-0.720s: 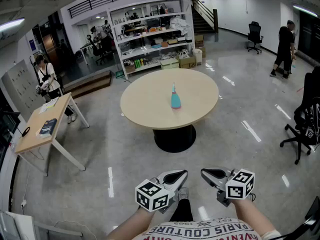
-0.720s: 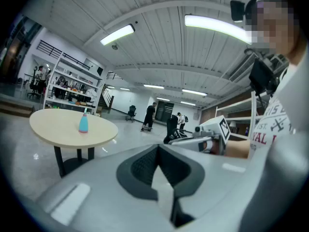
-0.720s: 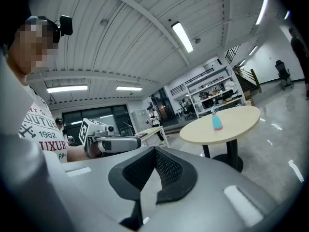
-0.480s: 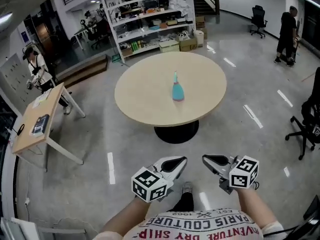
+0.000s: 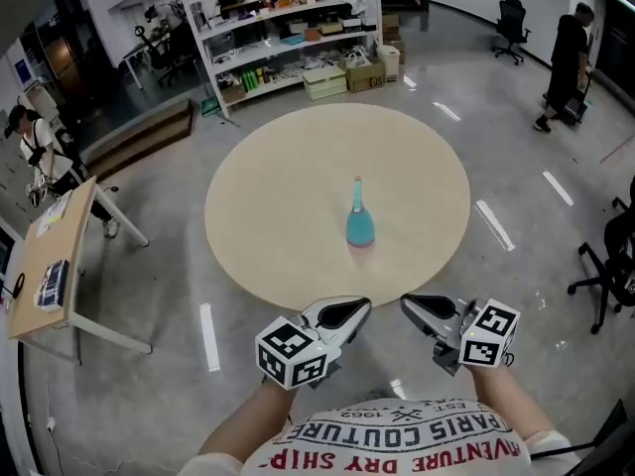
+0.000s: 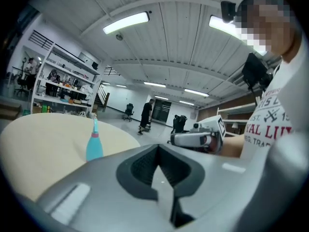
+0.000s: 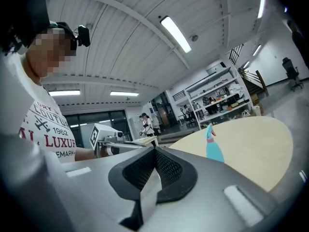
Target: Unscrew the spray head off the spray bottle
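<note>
Teal plastic spray bottle (image 5: 359,228) with a pink collar stands upright near the middle of the round beige table (image 5: 268,157), untouched, so I'm only at the approach step. Left gripper (image 5: 355,308) and right gripper (image 5: 412,306) are both clenched tight on nothing, hovering by the table's near edge, well apart from the bottle. Next I reckon both must open up, one clamping the body, the other twisting the spray head (image 5: 357,188).

Beyond the closed, empty right claw (image 7: 153,157), a teal spray bottle (image 7: 213,149) stands on the table (image 7: 258,141).
</note>
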Available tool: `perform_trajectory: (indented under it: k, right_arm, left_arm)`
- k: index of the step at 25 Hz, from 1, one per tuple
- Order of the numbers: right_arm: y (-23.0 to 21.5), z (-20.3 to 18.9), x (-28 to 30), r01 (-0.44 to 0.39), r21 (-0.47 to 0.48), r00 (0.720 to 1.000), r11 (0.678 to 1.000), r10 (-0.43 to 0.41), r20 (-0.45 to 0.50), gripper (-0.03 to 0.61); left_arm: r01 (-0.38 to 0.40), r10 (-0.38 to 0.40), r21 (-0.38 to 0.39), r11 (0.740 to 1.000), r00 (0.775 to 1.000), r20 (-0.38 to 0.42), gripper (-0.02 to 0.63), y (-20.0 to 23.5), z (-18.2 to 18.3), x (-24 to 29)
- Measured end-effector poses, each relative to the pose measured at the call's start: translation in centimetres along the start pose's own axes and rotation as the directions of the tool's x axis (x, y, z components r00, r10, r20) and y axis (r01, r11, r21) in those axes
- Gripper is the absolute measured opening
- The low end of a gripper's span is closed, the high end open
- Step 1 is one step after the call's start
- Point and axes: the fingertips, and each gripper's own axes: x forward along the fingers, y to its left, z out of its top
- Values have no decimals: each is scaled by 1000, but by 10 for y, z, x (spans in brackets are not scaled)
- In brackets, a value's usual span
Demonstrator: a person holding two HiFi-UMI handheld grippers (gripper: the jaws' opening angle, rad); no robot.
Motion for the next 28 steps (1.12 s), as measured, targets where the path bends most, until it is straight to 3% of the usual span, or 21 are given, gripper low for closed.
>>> perform_trajectory:
  k: [4, 11, 17, 18, 19, 24, 26, 28]
  right_arm:
    - [-24, 9, 10, 18, -26, 999, 999, -19, -31, -3]
    - [-93, 22, 29, 2, 15, 999, 1000, -1, -50, -3]
    - [-148, 12, 59, -26, 52, 998, 998, 29, -56, -3]
    - [-156, 13, 65, -33, 53, 998, 998, 36, -54, -3]
    - [-164, 14, 70, -43, 55, 998, 998, 45, -50, -3]
    - [-213, 16, 87, -64, 65, 997, 996, 67, -45, -3]
    - [-232, 11, 95, -58, 81, 996, 995, 63, -59, -3]
    - [-245, 8, 103, -56, 93, 996, 994, 63, -70, -3]
  left_arm:
    - [-7, 7, -15, 1000, 1000, -2, 2, 22, 7, 17]
    - [32, -28, 88, 996, 999, -40, 1, 53, 22, 68]
    - [-32, 33, 40, 999, 999, -27, 3, 125, 7, 83]
    - [-44, 46, 38, 998, 998, -32, 42, 139, 3, 87]
    - [-57, 59, 38, 998, 998, -39, 137, 153, -2, 92]
    - [-107, 113, 68, 992, 990, -86, 323, 214, -28, 134]
    - [-76, 85, 73, 994, 986, -142, 374, 229, -48, 152]
    - [-66, 81, 87, 994, 980, -180, 385, 243, -62, 164]
